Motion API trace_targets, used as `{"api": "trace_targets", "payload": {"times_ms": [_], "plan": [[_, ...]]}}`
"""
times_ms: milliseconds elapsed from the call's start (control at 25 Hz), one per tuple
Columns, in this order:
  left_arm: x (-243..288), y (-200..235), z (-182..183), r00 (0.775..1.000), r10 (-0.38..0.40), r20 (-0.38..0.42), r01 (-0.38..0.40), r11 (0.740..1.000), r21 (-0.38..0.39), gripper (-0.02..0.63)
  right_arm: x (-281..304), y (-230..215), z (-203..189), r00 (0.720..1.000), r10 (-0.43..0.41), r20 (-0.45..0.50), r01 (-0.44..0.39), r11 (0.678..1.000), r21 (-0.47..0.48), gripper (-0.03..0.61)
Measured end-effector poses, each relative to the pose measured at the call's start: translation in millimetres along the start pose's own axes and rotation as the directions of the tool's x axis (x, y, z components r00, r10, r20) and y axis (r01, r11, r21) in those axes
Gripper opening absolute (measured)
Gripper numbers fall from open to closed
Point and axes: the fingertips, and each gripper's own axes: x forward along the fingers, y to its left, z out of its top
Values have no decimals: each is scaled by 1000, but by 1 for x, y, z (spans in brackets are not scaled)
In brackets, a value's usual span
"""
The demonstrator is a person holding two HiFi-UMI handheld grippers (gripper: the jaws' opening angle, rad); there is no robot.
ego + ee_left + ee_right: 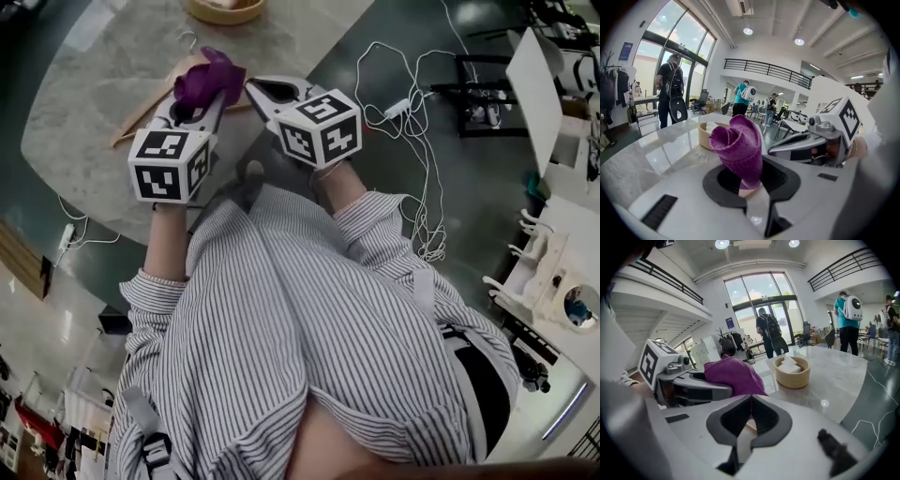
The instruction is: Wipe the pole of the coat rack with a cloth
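With the purple cloth (739, 150) pinched by the jaws of the left gripper (751, 185) over the near edge of the surface (84, 112) and the right gripper (751, 399) closed empty, the pole is judged unwiped.

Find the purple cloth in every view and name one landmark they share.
Head view: purple cloth at the top, left of centre.
Left gripper view: centre, bunched upright.
Right gripper view: left of centre.
Shared landmark: the round wooden bowl on the table.
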Motion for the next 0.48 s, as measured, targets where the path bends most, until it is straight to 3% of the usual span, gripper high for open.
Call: {"api": "trace_targets", "payload": {"times_ms": [120,480], "plan": [[-3,4,15,999,19,32,-19,1000,11,89,-3,8,19,998,54,29,-53,997,-51,17],[-27,13,22,995,59,81,-58,998,-12,89,-12,26,55,988,85,126,-71,991,-117,15]]}}
